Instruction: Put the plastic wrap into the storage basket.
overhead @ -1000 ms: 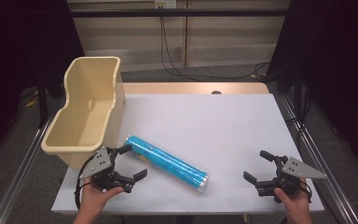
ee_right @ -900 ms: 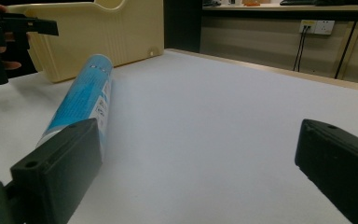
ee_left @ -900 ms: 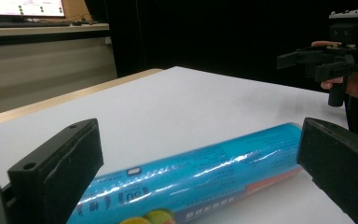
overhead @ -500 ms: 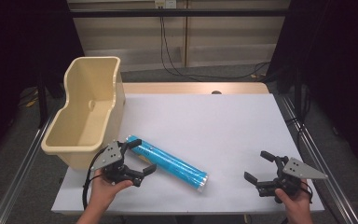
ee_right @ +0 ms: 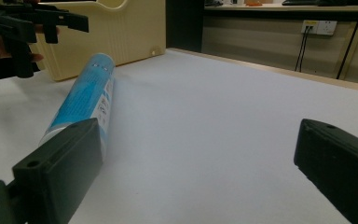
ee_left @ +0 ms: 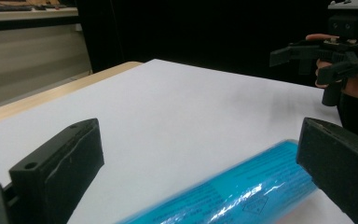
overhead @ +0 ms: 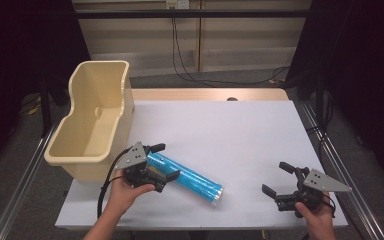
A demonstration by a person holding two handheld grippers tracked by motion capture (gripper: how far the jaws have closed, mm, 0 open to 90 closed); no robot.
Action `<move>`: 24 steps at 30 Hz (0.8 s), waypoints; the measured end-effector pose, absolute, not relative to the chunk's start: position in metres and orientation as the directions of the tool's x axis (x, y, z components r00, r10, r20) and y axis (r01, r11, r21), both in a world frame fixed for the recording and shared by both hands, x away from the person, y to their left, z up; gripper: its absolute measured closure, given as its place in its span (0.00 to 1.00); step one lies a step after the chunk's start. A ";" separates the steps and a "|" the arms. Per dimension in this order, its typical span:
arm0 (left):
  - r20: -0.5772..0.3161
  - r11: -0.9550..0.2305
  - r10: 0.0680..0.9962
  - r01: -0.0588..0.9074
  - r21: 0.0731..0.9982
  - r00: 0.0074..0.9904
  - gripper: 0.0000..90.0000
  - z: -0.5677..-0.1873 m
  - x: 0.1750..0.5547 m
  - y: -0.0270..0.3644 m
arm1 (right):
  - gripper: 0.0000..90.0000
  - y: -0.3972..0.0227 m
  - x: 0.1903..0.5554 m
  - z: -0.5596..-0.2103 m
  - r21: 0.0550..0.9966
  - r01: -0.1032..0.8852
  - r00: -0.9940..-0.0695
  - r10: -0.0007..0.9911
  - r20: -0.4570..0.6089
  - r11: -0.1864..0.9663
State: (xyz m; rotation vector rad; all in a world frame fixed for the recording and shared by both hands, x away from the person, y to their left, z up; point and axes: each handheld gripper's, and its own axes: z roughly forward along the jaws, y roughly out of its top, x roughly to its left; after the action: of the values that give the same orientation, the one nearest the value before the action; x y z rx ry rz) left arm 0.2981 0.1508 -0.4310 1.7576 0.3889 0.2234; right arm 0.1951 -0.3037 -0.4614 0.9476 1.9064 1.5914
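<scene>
A blue cylindrical tube point(overhead: 192, 180) lies slantwise on the white table point(overhead: 230, 135), near its front left. My left gripper point(overhead: 165, 161) is open, and its jaws stand on either side of the tube's left end without closing on it. In the left gripper view the tube point(ee_left: 235, 192) lies low between the two black jaws of that gripper point(ee_left: 200, 140). My right gripper point(overhead: 277, 178) rests open near the front right corner with nothing between its jaws. In the right gripper view, the gripper point(ee_right: 196, 140) faces the tube point(ee_right: 86, 93) from its capped end.
A beige plastic bin point(overhead: 95, 120) stands on the table's left edge, just behind my left hand, and its wall point(ee_right: 107, 32) rises beyond the tube. Dark curtains and a cabled wall lie behind the table. Metal rails run along both sides.
My left gripper has moved right and forward from the front left edge until its open jaws straddle the tube's left end. The right gripper and the tube have stayed put.
</scene>
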 end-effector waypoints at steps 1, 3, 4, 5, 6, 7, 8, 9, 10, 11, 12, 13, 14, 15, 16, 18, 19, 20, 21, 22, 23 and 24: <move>-0.070 -0.182 0.370 0.146 0.972 0.927 0.01 -0.430 0.301 0.147 | 0.01 -0.304 0.195 -0.461 0.975 0.204 -0.645 0.761 0.070 0.083; -0.065 -0.198 0.362 0.145 0.969 0.930 0.01 -0.429 0.304 0.143 | 0.01 -0.304 0.195 -0.461 0.975 0.204 -0.647 0.759 0.071 0.083; -0.064 -0.202 0.362 0.146 0.968 0.930 0.01 -0.429 0.306 0.141 | 0.01 -0.304 0.195 -0.461 0.975 0.204 -0.647 0.759 0.069 0.085; -0.071 -0.209 0.352 0.152 0.966 0.933 0.01 -0.428 0.307 0.138 | 0.01 -0.304 0.195 -0.461 0.975 0.203 -0.647 0.759 0.067 0.087; -0.070 -0.217 0.348 0.153 0.964 0.935 0.00 -0.428 0.309 0.136 | 0.01 -0.304 0.195 -0.461 0.975 0.205 -0.647 0.760 0.069 0.085; -0.067 -0.222 0.347 0.151 0.963 0.936 0.00 -0.427 0.310 0.135 | 0.01 -0.304 0.195 -0.461 0.975 0.205 -0.647 0.760 0.070 0.085; -0.074 -0.224 0.343 0.158 0.962 0.936 0.01 -0.427 0.311 0.134 | 0.01 -0.304 0.195 -0.461 0.975 0.204 -0.646 0.760 0.070 0.085; -0.076 -0.233 0.341 0.163 0.959 0.937 0.01 -0.426 0.313 0.133 | 0.01 -0.304 0.195 -0.461 0.975 0.205 -0.646 0.760 0.071 0.083; -0.078 -0.243 0.340 0.167 0.956 0.937 0.00 -0.426 0.315 0.132 | 0.01 -0.305 0.195 -0.461 0.975 0.205 -0.646 0.760 0.071 0.083; -0.079 -0.255 0.338 0.172 0.951 0.938 0.00 -0.426 0.316 0.131 | 0.01 -0.305 0.195 -0.461 0.975 0.206 -0.645 0.761 0.072 0.082; -0.082 -0.269 0.335 0.179 0.946 0.938 0.00 -0.426 0.318 0.130 | 0.01 -0.305 0.195 -0.461 0.975 0.208 -0.644 0.761 0.073 0.083; -0.084 -0.285 0.328 0.183 0.941 0.941 0.00 -0.425 0.320 0.130 | 0.01 -0.305 0.195 -0.462 0.975 0.207 -0.647 0.759 0.070 0.086; -0.084 -0.297 0.323 0.186 0.937 0.942 0.00 -0.424 0.321 0.128 | 0.01 -0.305 0.195 -0.461 0.975 0.207 -0.646 0.760 0.071 0.085; -0.078 -0.308 0.322 0.183 0.934 0.944 0.00 -0.424 0.322 0.128 | 0.01 -0.305 0.195 -0.461 0.975 0.206 -0.647 0.759 0.071 0.084; -0.082 -0.310 0.316 0.184 0.933 0.945 0.00 -0.423 0.322 0.127 | 0.01 -0.305 0.195 -0.461 0.975 0.206 -0.647 0.759 0.071 0.085; -0.075 -0.343 0.315 0.187 0.921 0.946 0.00 -0.422 0.325 0.126 | 0.01 -0.305 0.195 -0.461 0.975 0.205 -0.650 0.757 0.066 0.091; -0.064 -0.373 0.308 0.182 0.910 0.949 0.00 -0.421 0.326 0.126 | 0.01 -0.305 0.195 -0.461 0.975 0.205 -0.650 0.757 0.067 0.090; -0.055 -0.398 0.305 0.180 0.900 0.951 0.00 -0.420 0.328 0.125 | 0.01 -0.305 0.195 -0.461 0.975 0.205 -0.650 0.757 0.066 0.090; -0.047 -0.413 0.309 0.178 0.893 0.950 0.00 -0.419 0.328 0.125 | 0.01 -0.305 0.195 -0.461 0.975 0.206 -0.649 0.758 0.068 0.088; -0.050 -0.421 0.313 0.185 0.888 0.949 0.00 -0.418 0.329 0.124 | 0.01 -0.305 0.195 -0.461 0.974 0.207 -0.648 0.758 0.071 0.086; -0.053 -0.433 0.309 0.190 0.881 0.950 0.00 -0.417 0.330 0.123 | 0.01 -0.305 0.195 -0.461 0.974 0.208 -0.649 0.758 0.071 0.087; -0.056 -0.448 0.306 0.195 0.872 0.950 0.00 -0.417 0.330 0.122 | 0.01 -0.305 0.195 -0.461 0.974 0.207 -0.649 0.757 0.070 0.087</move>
State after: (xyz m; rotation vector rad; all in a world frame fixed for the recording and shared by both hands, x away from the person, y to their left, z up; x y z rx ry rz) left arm 0.3305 0.1221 -0.4170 2.0498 0.3567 0.1326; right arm 0.1953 -0.3049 -0.4613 0.9465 1.9141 1.5920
